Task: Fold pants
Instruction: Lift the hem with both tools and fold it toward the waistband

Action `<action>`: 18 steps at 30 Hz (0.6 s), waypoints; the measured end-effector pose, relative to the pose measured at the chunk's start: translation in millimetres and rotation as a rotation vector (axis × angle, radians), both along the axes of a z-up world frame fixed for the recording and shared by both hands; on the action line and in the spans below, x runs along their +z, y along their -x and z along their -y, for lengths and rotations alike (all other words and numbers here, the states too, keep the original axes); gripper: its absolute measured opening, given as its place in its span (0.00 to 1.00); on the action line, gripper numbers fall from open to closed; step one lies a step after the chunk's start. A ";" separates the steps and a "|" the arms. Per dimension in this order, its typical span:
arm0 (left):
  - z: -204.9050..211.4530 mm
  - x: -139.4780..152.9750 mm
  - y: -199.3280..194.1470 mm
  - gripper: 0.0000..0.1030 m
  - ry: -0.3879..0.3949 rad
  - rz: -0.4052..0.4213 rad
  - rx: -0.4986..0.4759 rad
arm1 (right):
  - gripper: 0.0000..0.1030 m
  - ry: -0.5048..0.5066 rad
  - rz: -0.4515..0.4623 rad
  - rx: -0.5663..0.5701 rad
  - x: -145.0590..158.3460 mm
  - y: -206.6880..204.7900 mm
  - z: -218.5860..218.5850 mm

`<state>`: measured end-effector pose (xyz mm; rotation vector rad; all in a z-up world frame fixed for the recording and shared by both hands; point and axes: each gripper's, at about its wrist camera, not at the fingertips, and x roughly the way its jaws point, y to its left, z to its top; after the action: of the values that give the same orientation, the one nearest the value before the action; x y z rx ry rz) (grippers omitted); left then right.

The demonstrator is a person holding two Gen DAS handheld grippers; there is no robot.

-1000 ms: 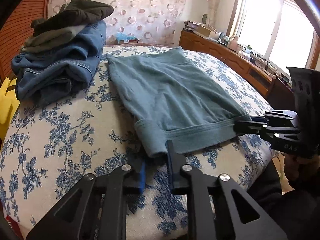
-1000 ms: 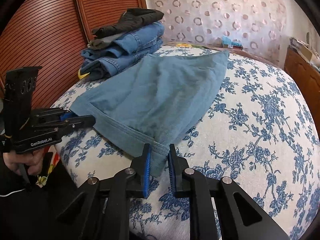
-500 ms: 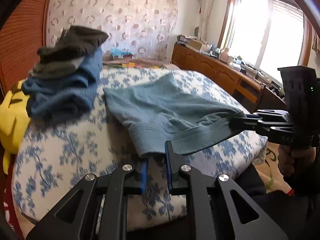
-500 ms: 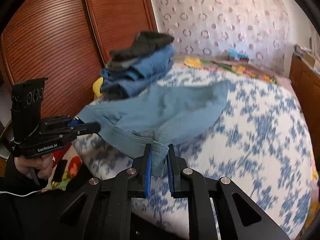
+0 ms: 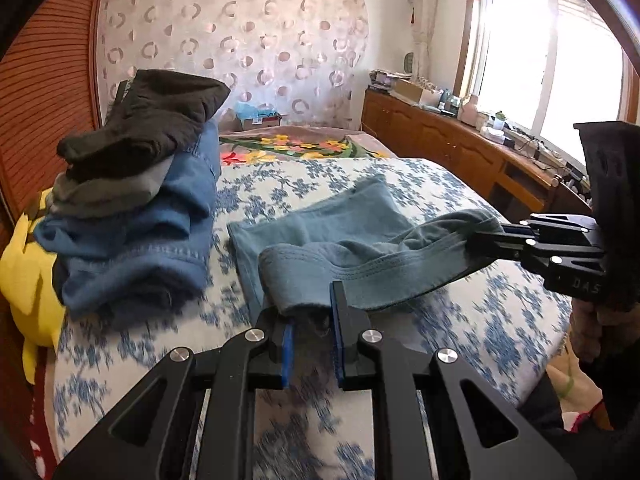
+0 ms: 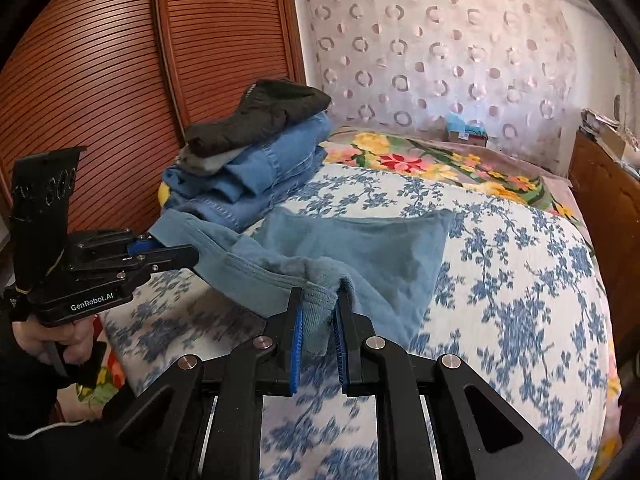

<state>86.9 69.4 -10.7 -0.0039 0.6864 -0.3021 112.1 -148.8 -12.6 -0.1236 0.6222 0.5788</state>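
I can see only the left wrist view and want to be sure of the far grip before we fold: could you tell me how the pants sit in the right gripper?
Observer: In the right wrist view the right gripper is shut on a bunched corner of the waistband of the pants, and the cloth hangs down between its blue pads.
Operator: Thank you. Does my own gripper's hold show from the side?
Observer: Yes. The left gripper pinches the other waistband corner, and a flap of cloth sticks out above it.
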 end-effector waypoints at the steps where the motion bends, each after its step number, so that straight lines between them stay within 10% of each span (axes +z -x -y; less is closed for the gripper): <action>1: 0.5 1.1 -7.1 0.16 -0.006 0.001 0.002 | 0.13 -0.001 -0.004 -0.004 0.0 -5.9 -1.4; 18: 8.5 -3.9 -76.0 0.20 -0.047 -0.046 0.033 | 0.18 -0.013 -0.070 -0.079 -6.8 -87.9 -17.0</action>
<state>162.8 60.9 -14.6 0.0227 0.7378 -0.2544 200.0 -131.8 -19.4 -0.0660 0.6881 0.5128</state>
